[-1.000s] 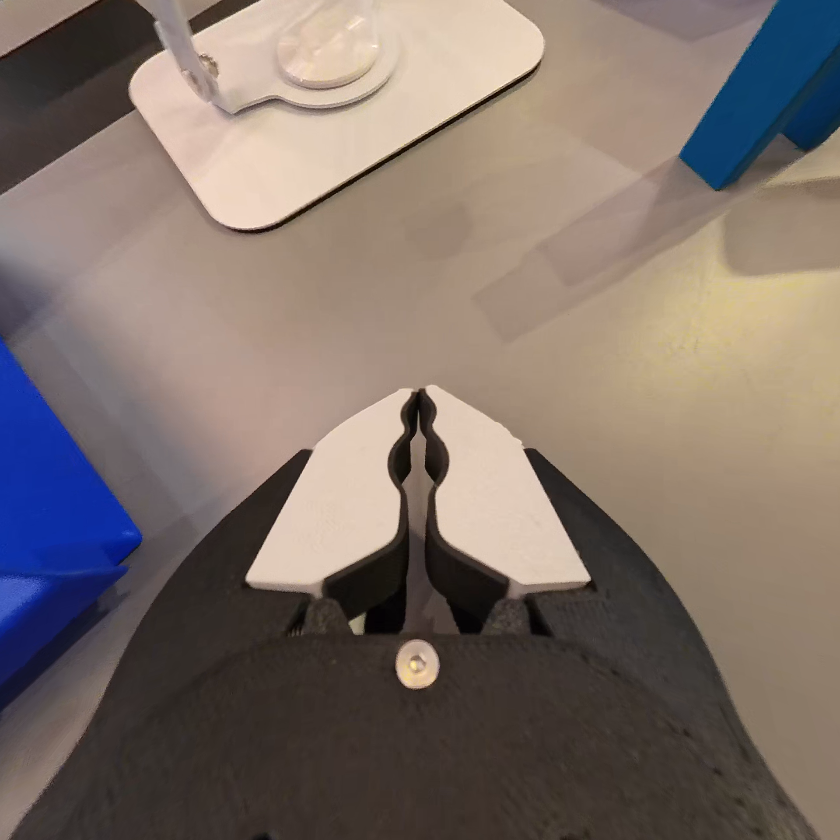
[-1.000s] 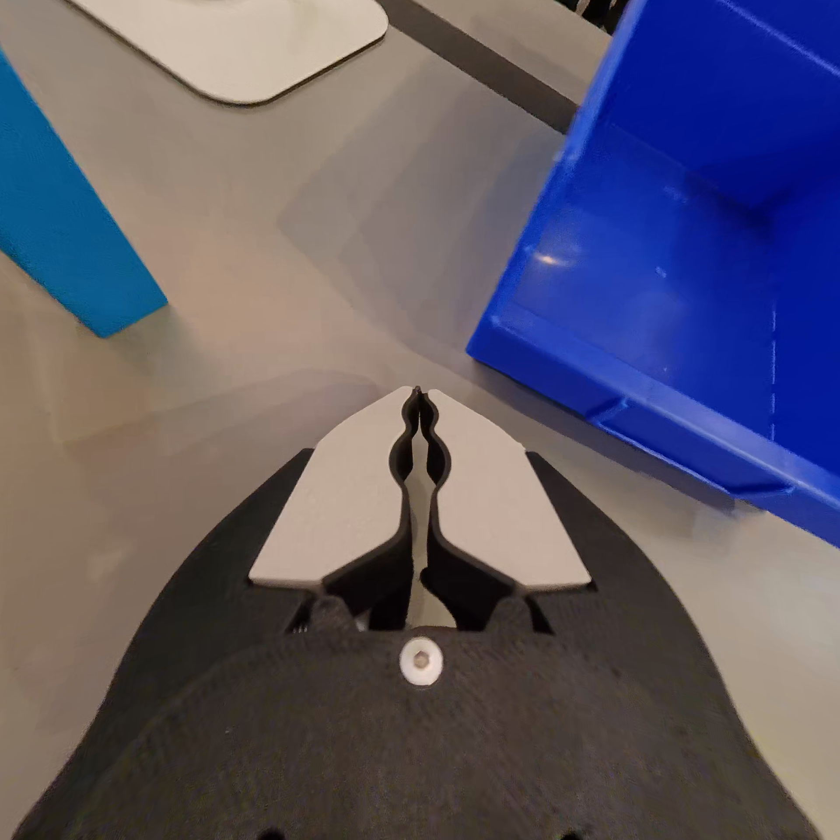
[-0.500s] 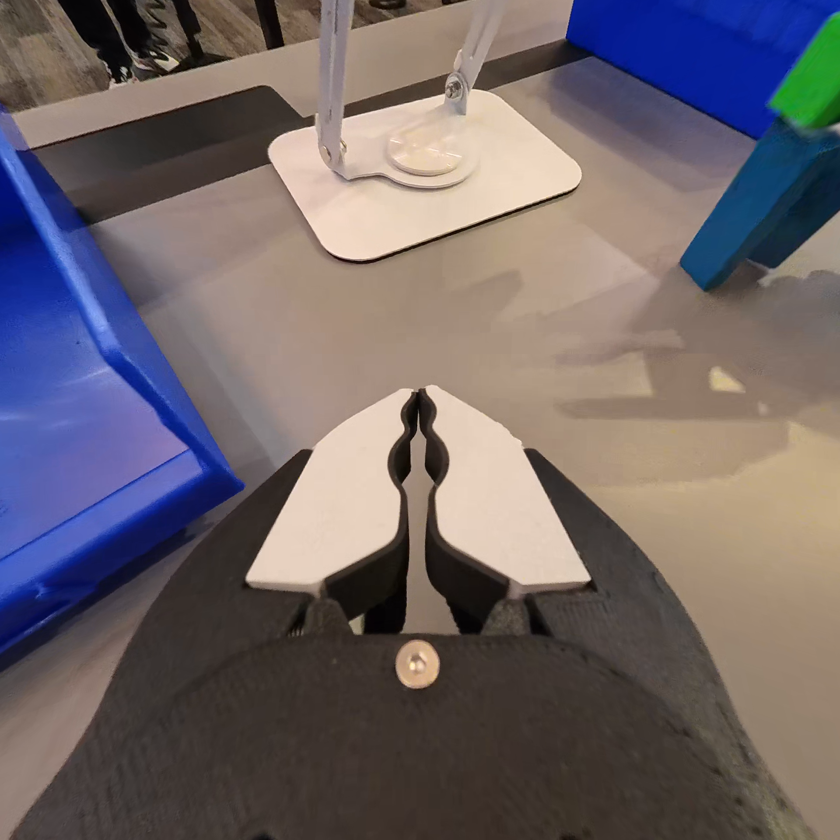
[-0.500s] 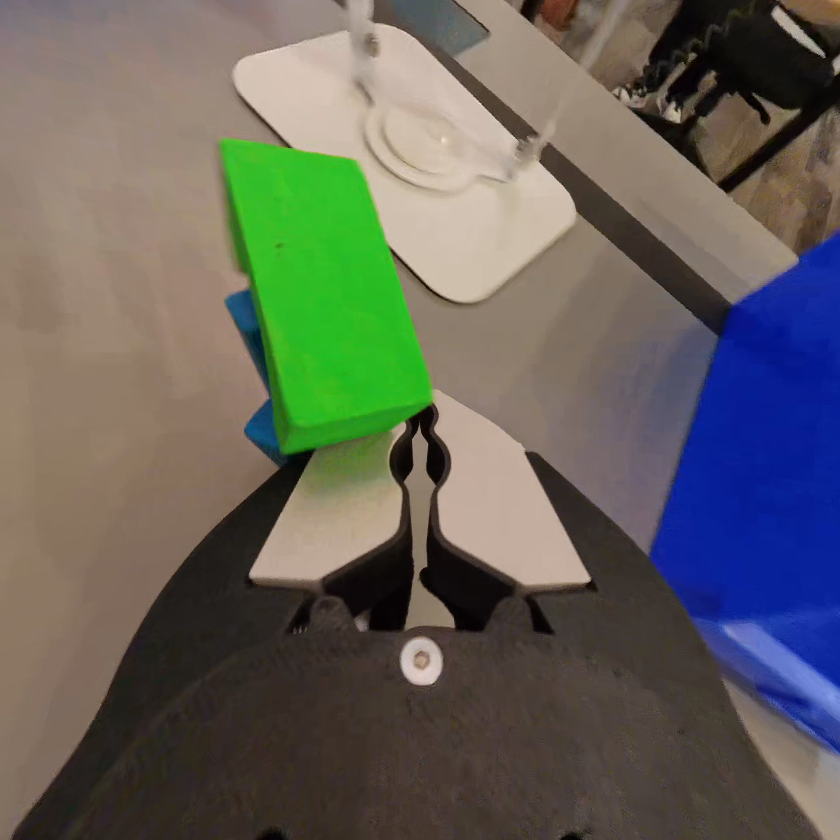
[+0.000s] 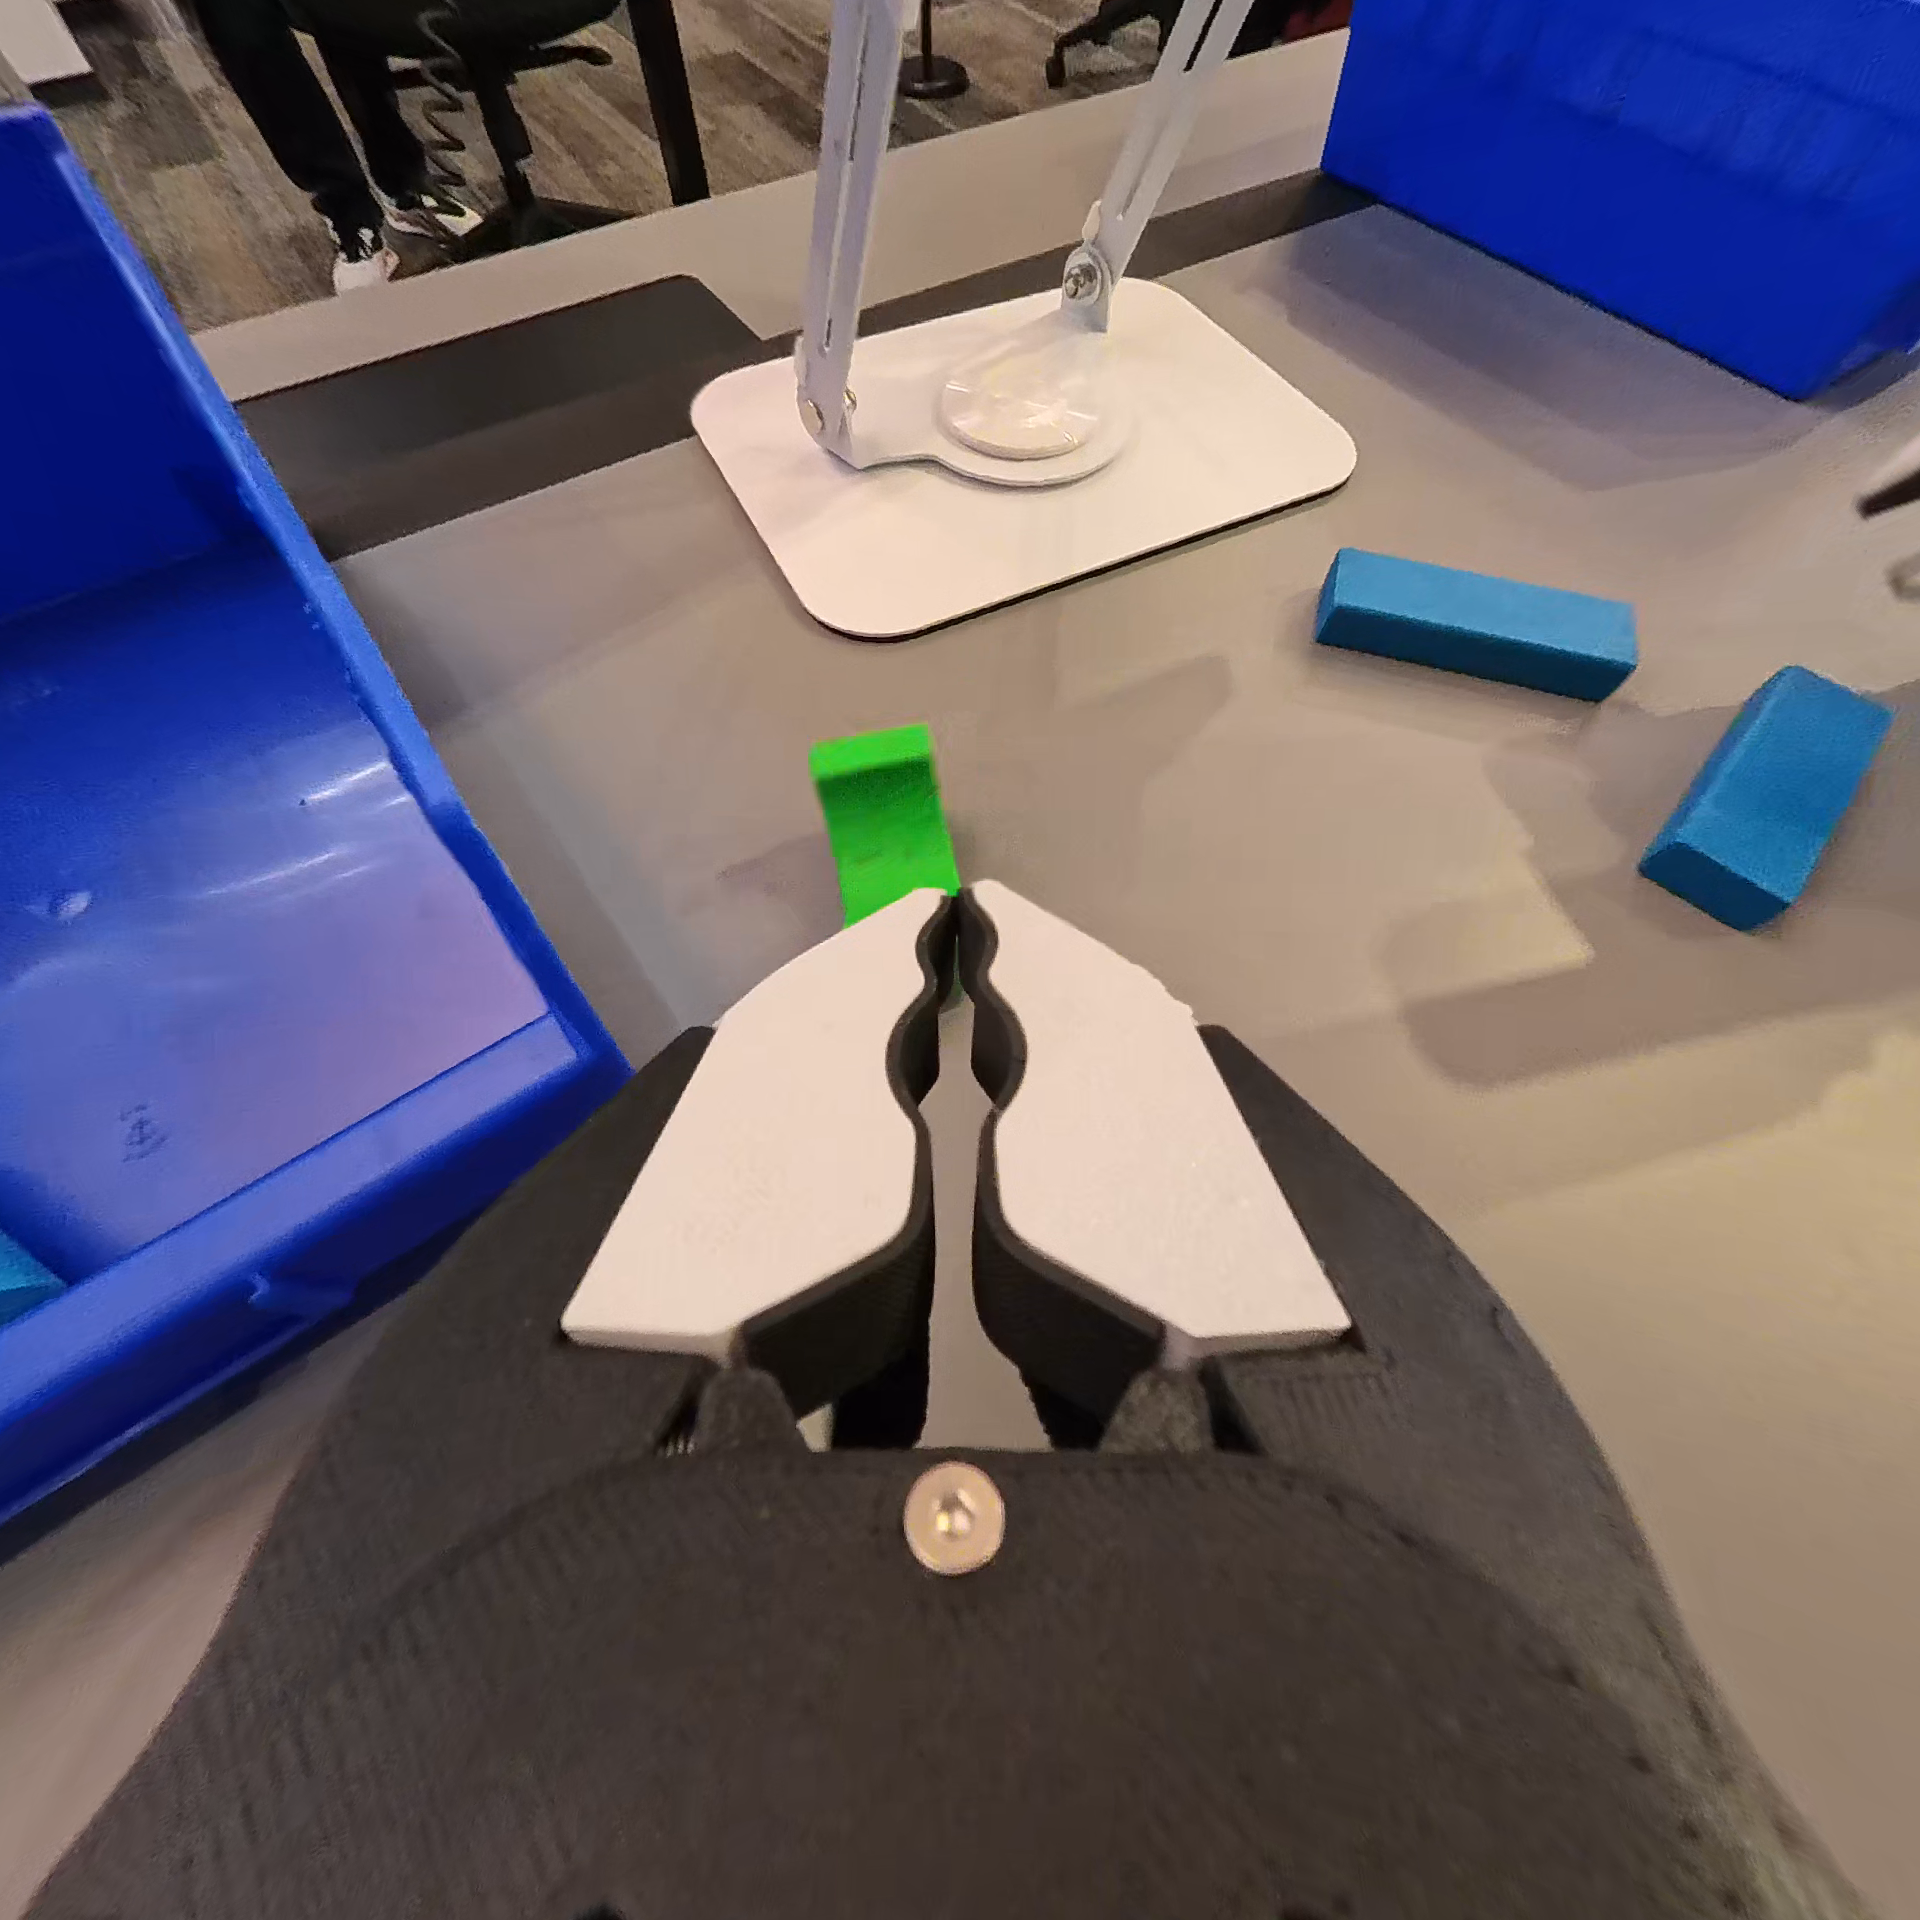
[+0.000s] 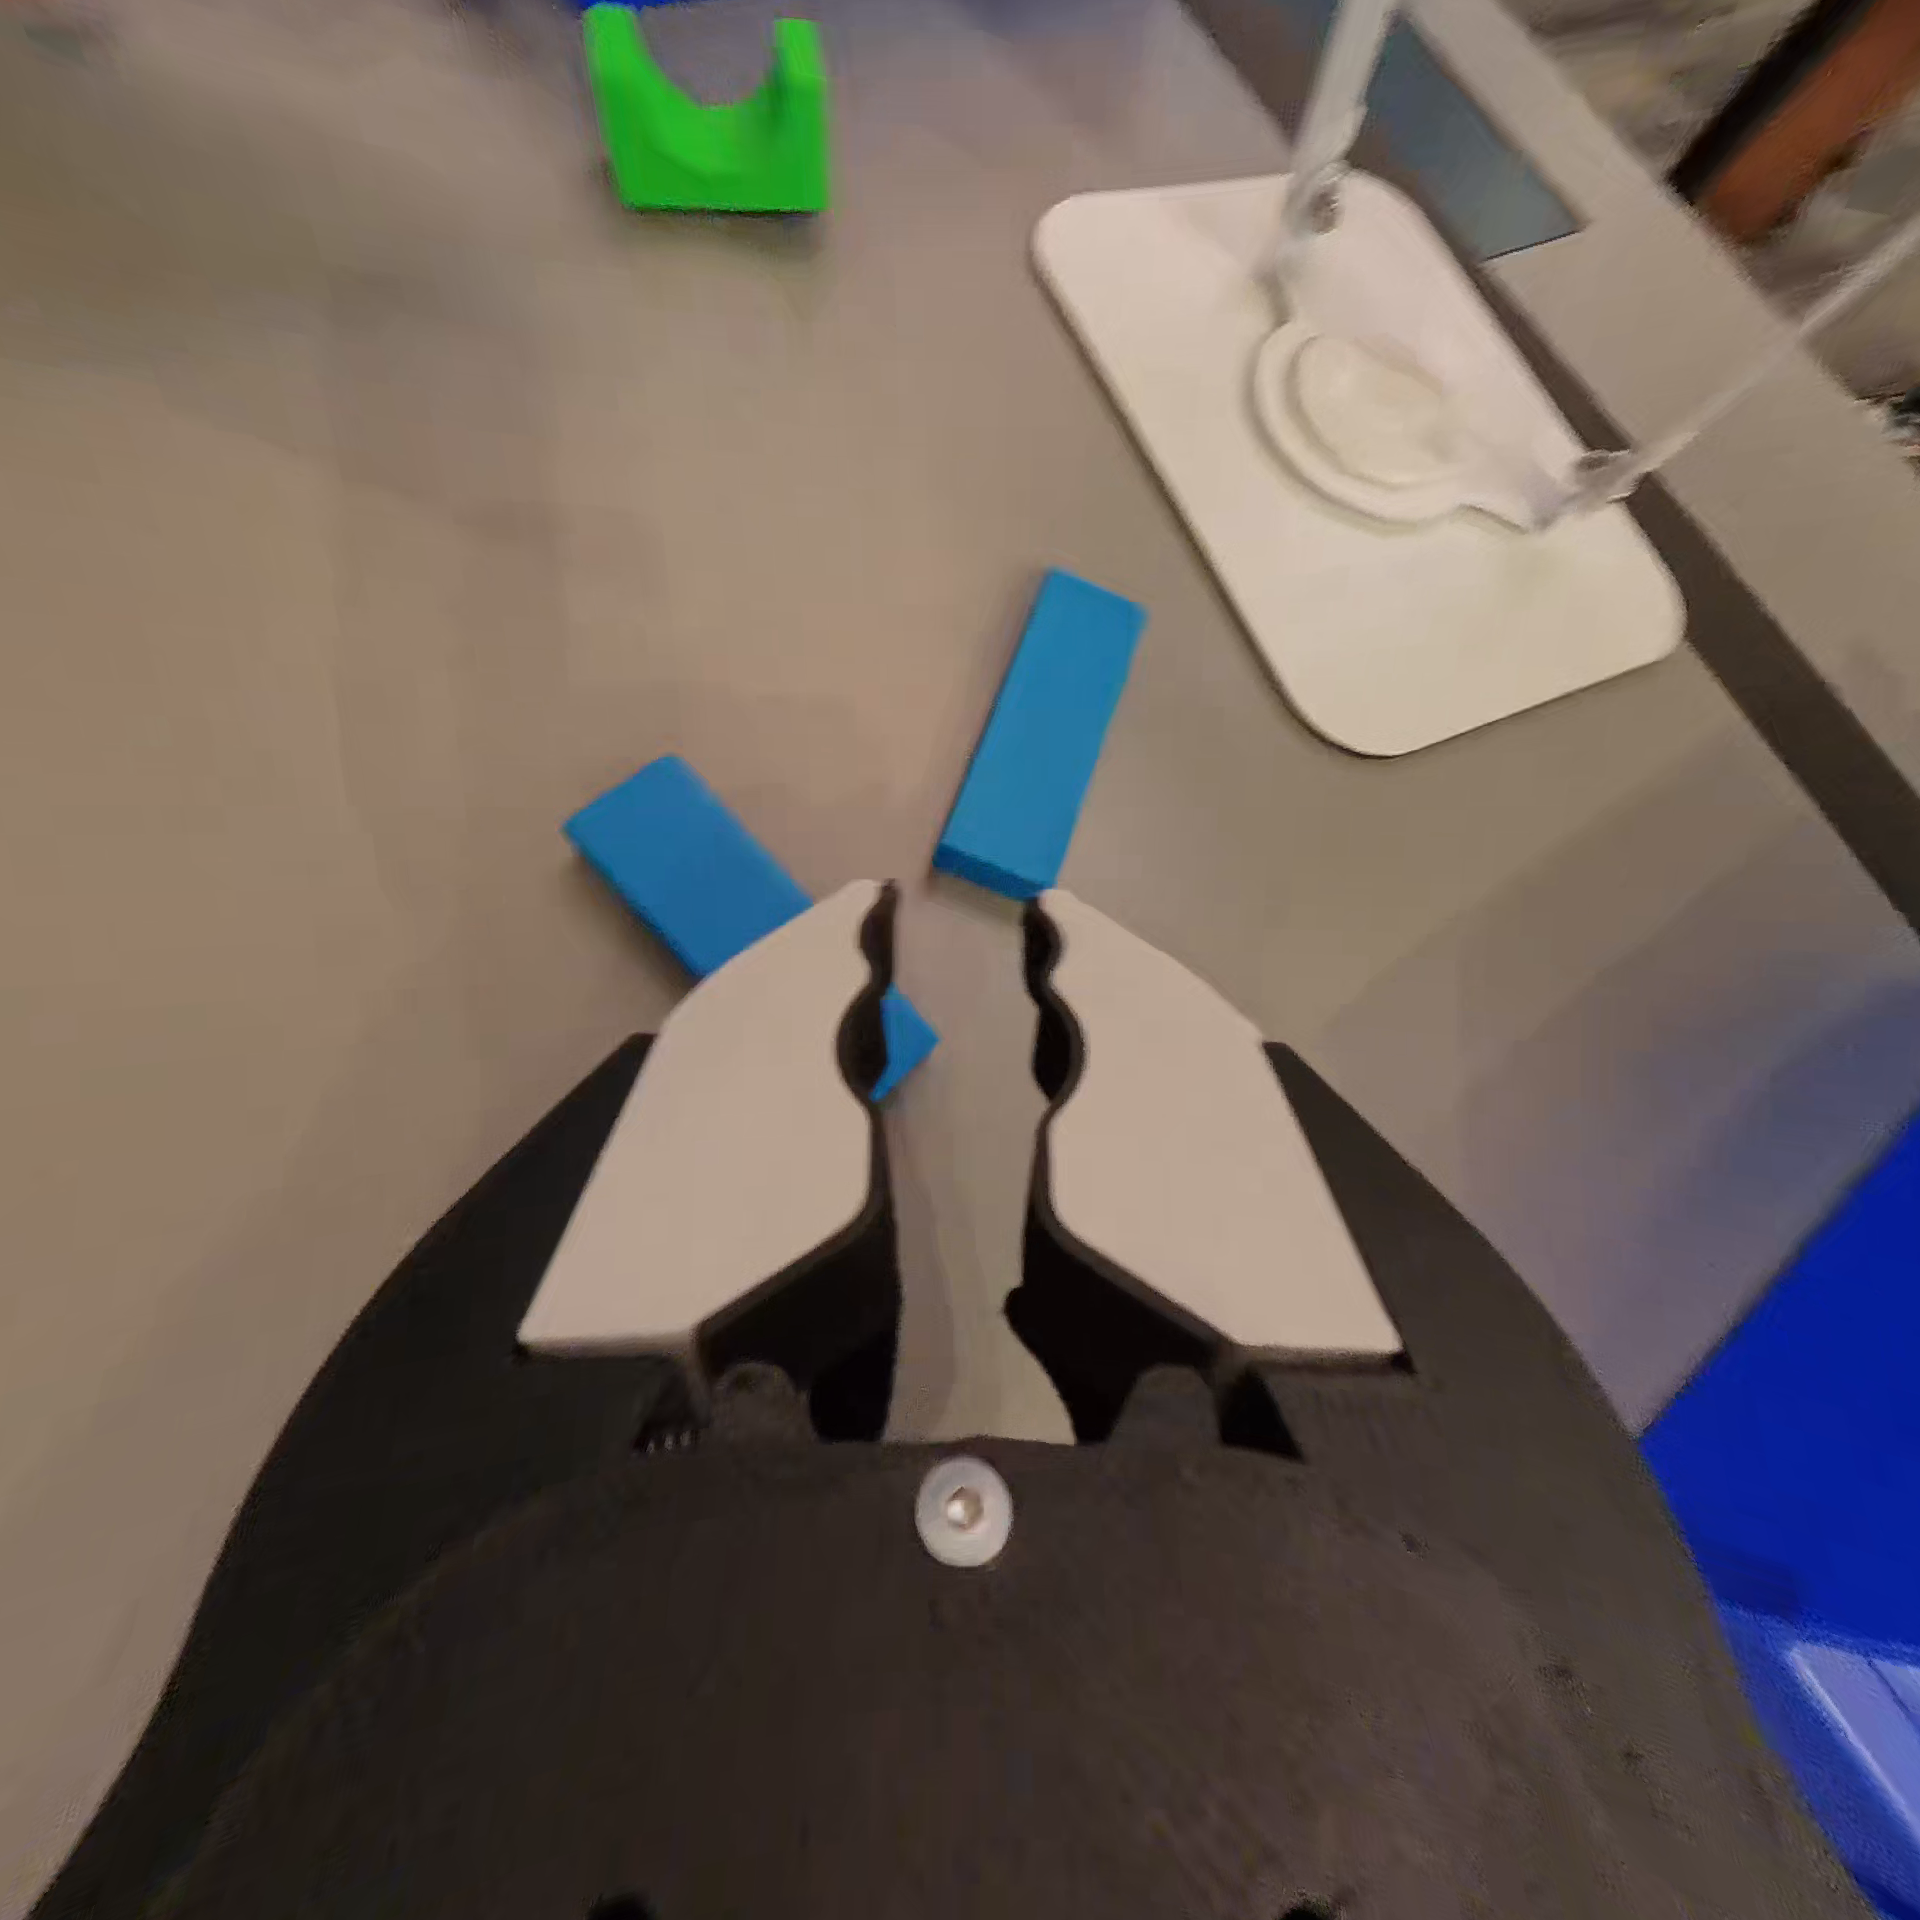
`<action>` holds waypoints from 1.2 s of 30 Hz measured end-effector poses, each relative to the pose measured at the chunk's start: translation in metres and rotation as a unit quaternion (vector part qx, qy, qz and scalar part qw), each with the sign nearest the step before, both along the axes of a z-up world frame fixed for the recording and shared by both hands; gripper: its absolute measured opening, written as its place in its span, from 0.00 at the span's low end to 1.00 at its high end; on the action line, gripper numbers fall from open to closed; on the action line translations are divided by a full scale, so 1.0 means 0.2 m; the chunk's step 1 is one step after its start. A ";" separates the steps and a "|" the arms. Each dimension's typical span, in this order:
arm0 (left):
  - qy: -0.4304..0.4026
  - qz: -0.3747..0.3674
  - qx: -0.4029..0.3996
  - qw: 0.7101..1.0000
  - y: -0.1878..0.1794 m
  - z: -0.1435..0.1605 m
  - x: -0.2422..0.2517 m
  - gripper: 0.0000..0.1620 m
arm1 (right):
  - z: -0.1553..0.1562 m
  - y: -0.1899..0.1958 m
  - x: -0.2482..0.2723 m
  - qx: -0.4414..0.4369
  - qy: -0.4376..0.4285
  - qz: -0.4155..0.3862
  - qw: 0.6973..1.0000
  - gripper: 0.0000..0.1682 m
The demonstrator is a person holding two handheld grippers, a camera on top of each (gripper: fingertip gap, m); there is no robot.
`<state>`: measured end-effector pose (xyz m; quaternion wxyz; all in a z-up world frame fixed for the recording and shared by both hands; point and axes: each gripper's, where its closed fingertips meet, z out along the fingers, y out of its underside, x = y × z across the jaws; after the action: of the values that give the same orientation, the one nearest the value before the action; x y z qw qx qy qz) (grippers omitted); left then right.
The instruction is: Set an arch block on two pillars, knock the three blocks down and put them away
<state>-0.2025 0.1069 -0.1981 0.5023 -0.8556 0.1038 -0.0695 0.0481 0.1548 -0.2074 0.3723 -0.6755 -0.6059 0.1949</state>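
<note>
The bright green arch-shaped block [image 5: 883, 821] lies just beyond the closed, empty left gripper [image 5: 957, 902], while two flat blue rectangular blocks [image 6: 1039, 738] lie just ahead of the narrowly parted right gripper [image 6: 956, 899]

**No readable writing in either view**

The only mark is a small moulded symbol on the inner floor of the glossy blue plastic bin [image 5: 239, 935] at the left of the left wrist view; it is too small and faint to make out. Nothing else carries letters, numbers or signs.
</note>
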 end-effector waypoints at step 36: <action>0.006 0.003 -0.010 1.000 0.01 -0.05 -0.01 0.00 | -0.10 1.14 0.93 -0.156 -0.137 -0.357 0.911 0.21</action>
<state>-0.2045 0.1099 -0.2072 0.4936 -0.8611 0.1037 -0.0641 0.2340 0.3819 -0.2273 0.2205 -0.9162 -0.3315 0.0462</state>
